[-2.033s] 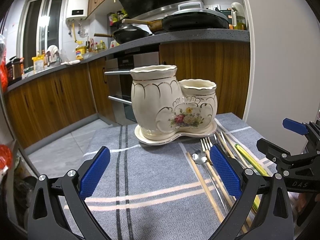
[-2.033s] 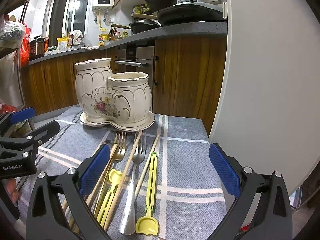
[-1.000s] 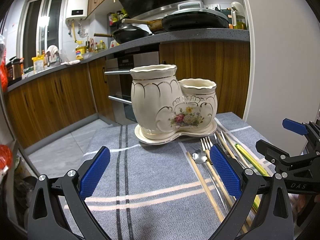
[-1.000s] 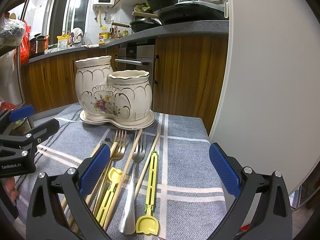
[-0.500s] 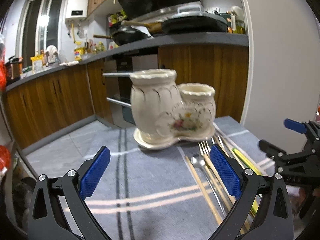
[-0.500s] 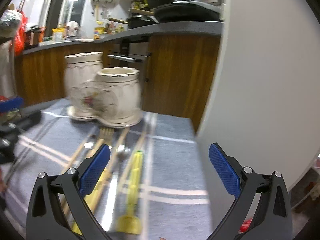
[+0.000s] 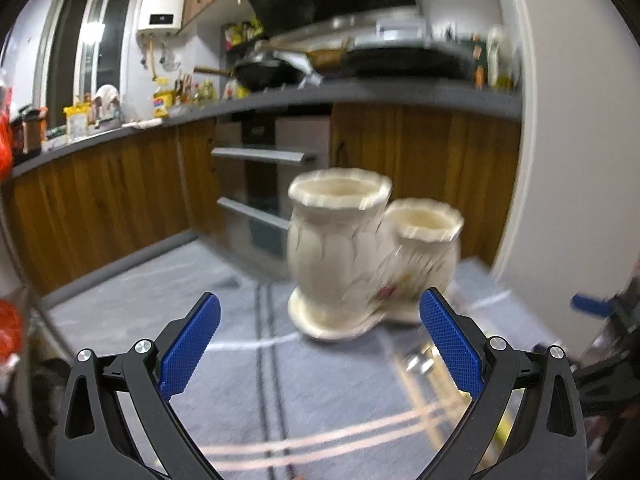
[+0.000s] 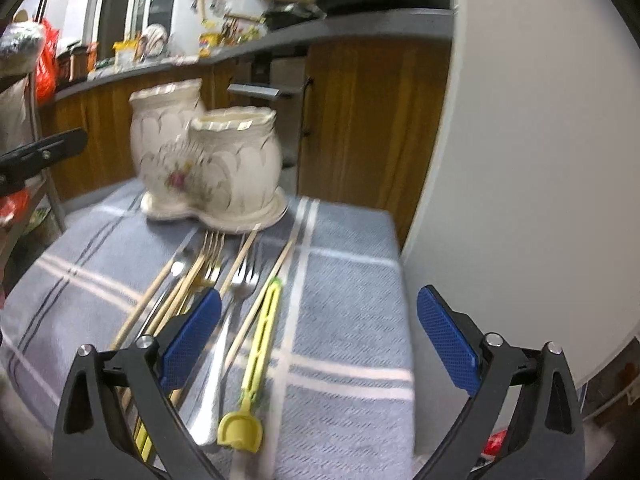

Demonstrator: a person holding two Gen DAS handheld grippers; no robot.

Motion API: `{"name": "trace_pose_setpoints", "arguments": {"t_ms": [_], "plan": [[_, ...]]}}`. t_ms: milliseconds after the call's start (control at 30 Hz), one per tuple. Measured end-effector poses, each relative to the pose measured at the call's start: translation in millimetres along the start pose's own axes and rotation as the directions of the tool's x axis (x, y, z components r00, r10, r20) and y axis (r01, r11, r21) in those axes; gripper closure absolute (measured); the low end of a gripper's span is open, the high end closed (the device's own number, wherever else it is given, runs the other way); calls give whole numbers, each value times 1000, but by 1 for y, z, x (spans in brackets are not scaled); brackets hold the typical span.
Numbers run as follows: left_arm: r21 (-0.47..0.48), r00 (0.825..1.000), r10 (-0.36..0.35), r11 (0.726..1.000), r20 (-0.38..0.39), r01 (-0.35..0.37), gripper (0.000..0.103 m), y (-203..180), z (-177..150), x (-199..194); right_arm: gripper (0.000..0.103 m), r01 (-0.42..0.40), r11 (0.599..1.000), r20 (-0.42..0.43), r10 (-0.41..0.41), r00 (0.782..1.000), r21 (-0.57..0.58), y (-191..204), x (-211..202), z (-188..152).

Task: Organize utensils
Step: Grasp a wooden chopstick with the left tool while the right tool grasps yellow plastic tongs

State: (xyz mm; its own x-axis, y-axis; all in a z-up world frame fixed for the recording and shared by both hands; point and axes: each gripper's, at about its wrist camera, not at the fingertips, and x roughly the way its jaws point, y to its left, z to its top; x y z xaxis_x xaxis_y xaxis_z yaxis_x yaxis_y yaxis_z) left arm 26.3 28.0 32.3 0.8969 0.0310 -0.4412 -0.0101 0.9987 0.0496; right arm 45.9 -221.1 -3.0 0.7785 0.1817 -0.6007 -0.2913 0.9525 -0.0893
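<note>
Right wrist view: right gripper (image 8: 318, 338) lower over the utensils (image 8: 240, 300) than before, fingers spread but closing, empty.

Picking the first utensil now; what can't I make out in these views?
- Holder interior: both views, walls hide it; left wrist view motion-blurred.
- Utensil handles: right wrist view, behind the right gripper, whose jaws are closing on nothing.
- Utensils: left wrist view, blurred, behind a finger.
</note>
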Motion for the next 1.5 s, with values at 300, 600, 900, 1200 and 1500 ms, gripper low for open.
{"name": "trace_pose_setpoints", "arguments": {"t_ms": [300,600,900,1200,1500], "plan": [[4,984,-121,992,-133,123,4,-8,-23,17,48,-81,996,-147,87,985,46,4,20,-9],[35,955,-170,982,-244,184,6,-38,-45,23,78,-120,992,-185,122,975,26,12,26,-16],[80,933,-123,984,-337,159,28,-61,-60,35,84,-116,992,-184,123,975,50,8,29,-15],[91,911,-102,985,-399,150,56,-69,-60,45,88,-116,991,-181,126,975,61,6,29,-16],[57,892,-120,985,-436,160,57,-73,-52,61,88,-102,994,-182,106,977,33,10,32,-12]]}}
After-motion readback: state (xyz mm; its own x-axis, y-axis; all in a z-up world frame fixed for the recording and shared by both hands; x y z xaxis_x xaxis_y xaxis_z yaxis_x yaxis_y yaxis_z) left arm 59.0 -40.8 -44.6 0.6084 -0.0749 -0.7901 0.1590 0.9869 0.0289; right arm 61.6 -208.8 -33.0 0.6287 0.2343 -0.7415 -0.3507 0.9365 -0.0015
